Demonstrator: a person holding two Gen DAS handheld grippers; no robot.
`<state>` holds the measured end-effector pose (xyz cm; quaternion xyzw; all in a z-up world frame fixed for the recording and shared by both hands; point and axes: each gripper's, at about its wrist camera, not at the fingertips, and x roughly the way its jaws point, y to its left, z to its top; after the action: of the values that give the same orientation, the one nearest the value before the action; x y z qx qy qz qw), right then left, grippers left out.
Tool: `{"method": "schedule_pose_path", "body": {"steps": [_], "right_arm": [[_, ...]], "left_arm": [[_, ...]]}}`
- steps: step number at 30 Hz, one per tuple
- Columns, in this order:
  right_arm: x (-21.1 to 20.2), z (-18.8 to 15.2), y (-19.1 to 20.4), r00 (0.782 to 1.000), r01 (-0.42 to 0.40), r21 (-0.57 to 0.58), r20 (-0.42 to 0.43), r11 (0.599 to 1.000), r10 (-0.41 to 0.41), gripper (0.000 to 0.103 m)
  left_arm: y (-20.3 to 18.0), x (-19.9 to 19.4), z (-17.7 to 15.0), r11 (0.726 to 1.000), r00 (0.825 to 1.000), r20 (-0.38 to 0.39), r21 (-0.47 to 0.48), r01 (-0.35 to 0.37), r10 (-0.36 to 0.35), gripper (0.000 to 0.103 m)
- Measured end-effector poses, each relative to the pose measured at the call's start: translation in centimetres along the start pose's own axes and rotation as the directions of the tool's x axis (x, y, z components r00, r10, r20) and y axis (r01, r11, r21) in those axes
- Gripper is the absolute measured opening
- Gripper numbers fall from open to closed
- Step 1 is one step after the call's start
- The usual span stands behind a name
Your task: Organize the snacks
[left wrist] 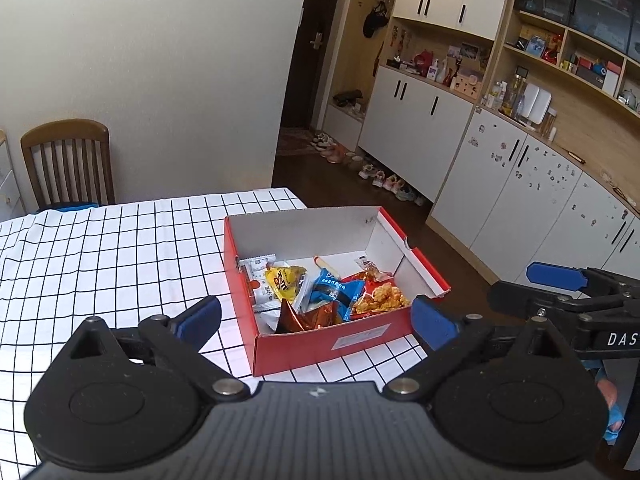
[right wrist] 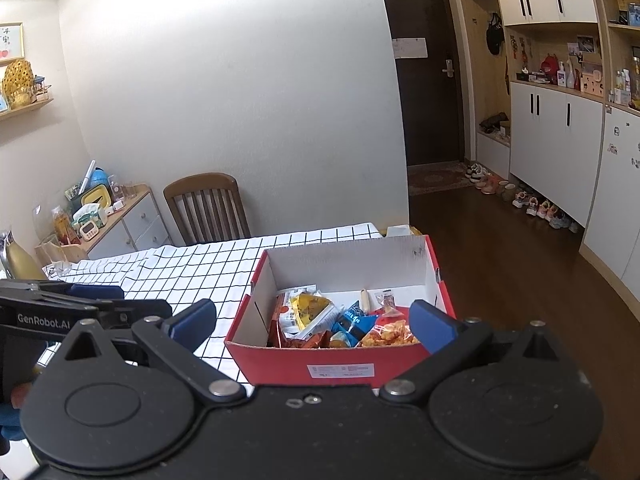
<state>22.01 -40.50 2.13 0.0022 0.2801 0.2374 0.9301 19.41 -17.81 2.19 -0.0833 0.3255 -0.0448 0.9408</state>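
A red cardboard box with a white inside stands at the right end of the table; it also shows in the right wrist view. It holds several snack packs: a yellow pack, a blue pack, an orange-red pack of fried bites, a brown pack and a white pack. My left gripper is open and empty, hovering before the box's near wall. My right gripper is open and empty, also just before the box. The right gripper shows at the right edge of the left wrist view.
The table has a white cloth with a black grid. A wooden chair stands at its far side. A low cabinet with clutter is at the left. White cupboards and shoes line the right wall over dark floor.
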Motion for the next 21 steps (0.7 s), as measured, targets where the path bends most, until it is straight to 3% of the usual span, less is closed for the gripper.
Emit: {"method": "schedule_pose_path", "body": {"steps": [21], "right_arm": [[-0.29,-0.37,-0.20,1.000,-0.004,0.010,-0.005,1.000,0.004,0.103]], "left_arm": [[-0.53,-0.44,0.05,1.000,1.000,0.004,0.000,0.015,-0.015,0.102]]}}
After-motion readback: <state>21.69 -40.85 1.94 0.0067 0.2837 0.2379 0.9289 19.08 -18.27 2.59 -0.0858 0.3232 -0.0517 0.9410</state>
